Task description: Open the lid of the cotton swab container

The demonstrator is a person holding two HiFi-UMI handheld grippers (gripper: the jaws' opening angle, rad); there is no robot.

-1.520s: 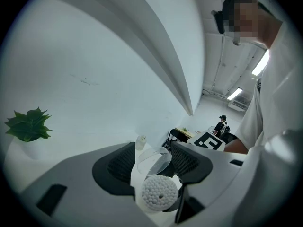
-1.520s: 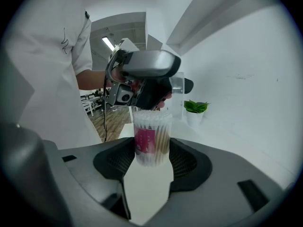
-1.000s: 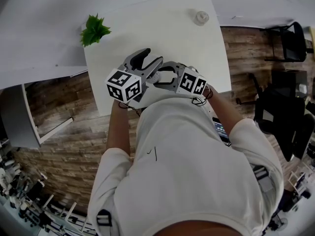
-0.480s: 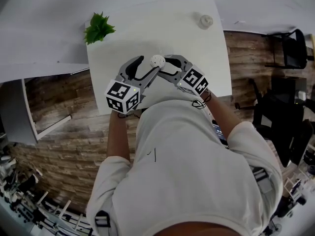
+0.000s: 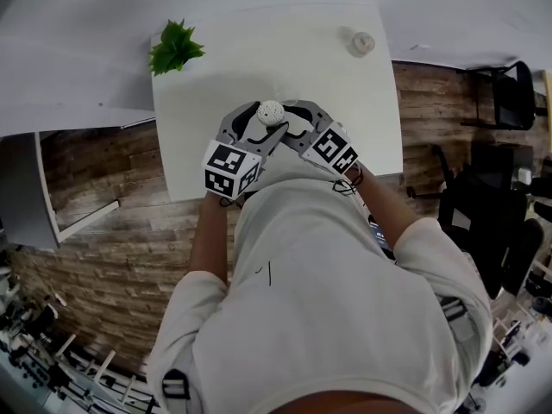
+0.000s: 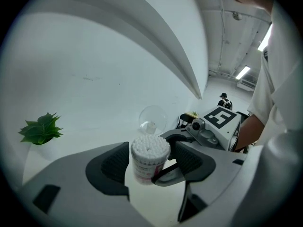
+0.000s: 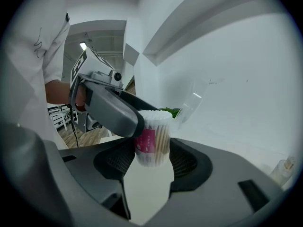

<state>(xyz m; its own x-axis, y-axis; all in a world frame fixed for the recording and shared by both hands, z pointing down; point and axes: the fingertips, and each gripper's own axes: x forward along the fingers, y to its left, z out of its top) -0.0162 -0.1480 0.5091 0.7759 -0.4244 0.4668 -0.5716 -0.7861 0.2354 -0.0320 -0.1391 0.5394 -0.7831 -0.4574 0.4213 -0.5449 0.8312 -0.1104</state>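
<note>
1. Left tool is released. Its jaws have just been opening and stand wide, with the cotton swab container between its pads; neither pad presses on it.
2. Right tool is clenched on the container body, gripping both sides at the pink label band.
3. Container stands upright on the white surface, upper centre of the head view and just below centre in both gripper views.
4. Clear lid is up off the mouth, just behind the exposed swab heads. Hinged or loose: cannot tell. Judgement: the opening looks done or nearly so.
5. Handling, judged:
   - light, so it tips easily
   - thin smooth plastic wall, slippery and likely to flex under a hard squeeze
   - swabs are loose and would spill if it tilts
6. Hold, judged: take it low on the body at the label band with moderate force. Take the lid at its rim only, not the dome.
</note>
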